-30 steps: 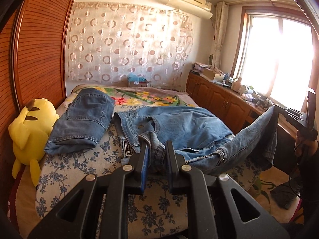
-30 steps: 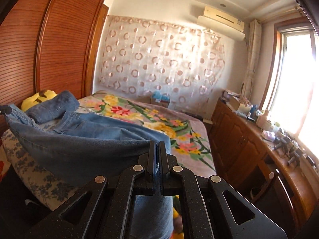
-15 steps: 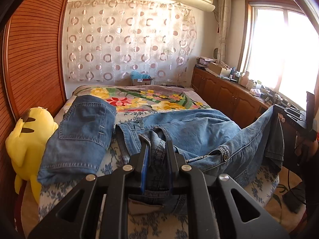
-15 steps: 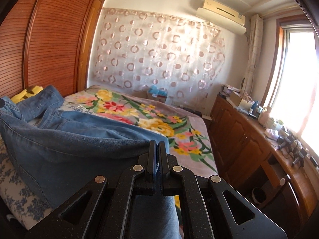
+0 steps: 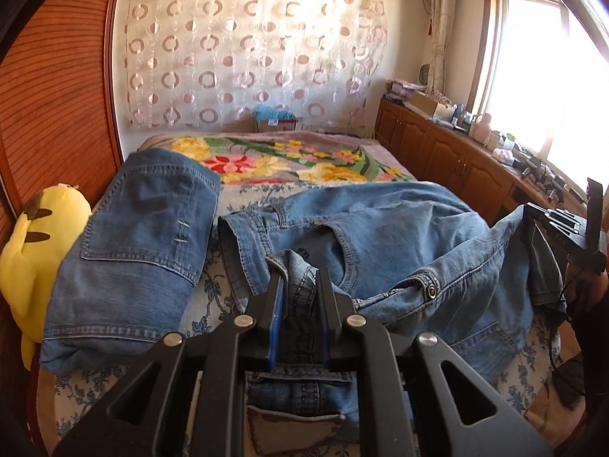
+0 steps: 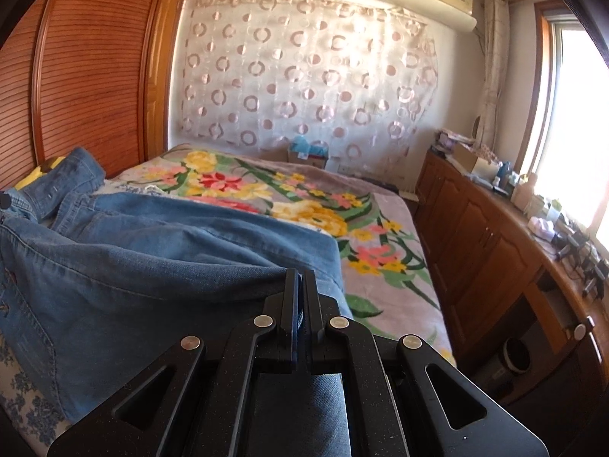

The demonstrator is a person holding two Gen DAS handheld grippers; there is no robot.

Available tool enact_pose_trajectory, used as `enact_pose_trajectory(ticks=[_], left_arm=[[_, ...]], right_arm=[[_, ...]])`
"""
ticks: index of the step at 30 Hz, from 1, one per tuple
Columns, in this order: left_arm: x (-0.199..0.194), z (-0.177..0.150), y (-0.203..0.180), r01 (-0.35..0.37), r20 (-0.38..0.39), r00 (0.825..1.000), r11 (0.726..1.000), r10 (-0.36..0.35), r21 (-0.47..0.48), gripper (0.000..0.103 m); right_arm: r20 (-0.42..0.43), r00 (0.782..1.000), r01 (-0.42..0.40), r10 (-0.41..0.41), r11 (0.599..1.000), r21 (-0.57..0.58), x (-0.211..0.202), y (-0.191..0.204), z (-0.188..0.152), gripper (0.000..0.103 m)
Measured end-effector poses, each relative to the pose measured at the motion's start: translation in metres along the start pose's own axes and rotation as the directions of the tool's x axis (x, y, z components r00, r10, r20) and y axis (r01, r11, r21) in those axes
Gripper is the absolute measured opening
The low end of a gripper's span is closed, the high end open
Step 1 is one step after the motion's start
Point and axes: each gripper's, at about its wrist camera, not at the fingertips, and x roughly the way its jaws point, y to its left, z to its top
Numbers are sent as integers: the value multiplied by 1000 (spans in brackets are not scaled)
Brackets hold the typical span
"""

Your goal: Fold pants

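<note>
Bed (image 5: 243, 194), floral cover, fills centre of both views. Pants (image 5: 380, 236), blue denim, spread across lower centre of left view, draped lower left in right view (image 6: 152, 266). Folded jeans (image 5: 133, 243) at left, beside yellow plush (image 5: 23, 266) at left edge. Left claw (image 5: 298, 285), narrow, pinches waistband bunch. Right claw (image 6: 300, 285) clamped tight on denim edge.

Pants (image 5: 380, 236) matt blue denim; wardrobe (image 5: 57, 95) glossy ribbed wood.
</note>
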Motion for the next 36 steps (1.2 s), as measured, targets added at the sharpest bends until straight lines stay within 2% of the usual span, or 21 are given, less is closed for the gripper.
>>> enact_pose_trajectory(ticks=[4, 7, 13, 20, 28, 36], left_arm=[[9, 1, 0, 3, -14, 1000, 1000, -3, -9, 12], [-1, 13, -4, 20, 30, 999, 1000, -19, -11, 12], [-1, 47, -4, 10, 67, 998, 1000, -11, 16, 12], [21, 80, 4, -19, 93, 996, 1000, 18, 15, 12], [61, 94, 19, -43, 56, 997, 999, 43, -3, 12], [100, 95, 27, -56, -4, 998, 998, 56, -3, 15]], right_arm=[[-33, 999, -12, 13, 1000, 13, 17, -1, -8, 0], [-30, 999, -12, 12, 1000, 26, 20, -4, -7, 0], [30, 999, -14, 13, 1000, 23, 13, -16, 25, 0], [88, 996, 34, -28, 997, -62, 26, -18, 69, 0], [82, 995, 70, -59, 987, -143, 72, -11, 87, 0], [4, 998, 61, -61, 985, -164, 132, -7, 81, 0]])
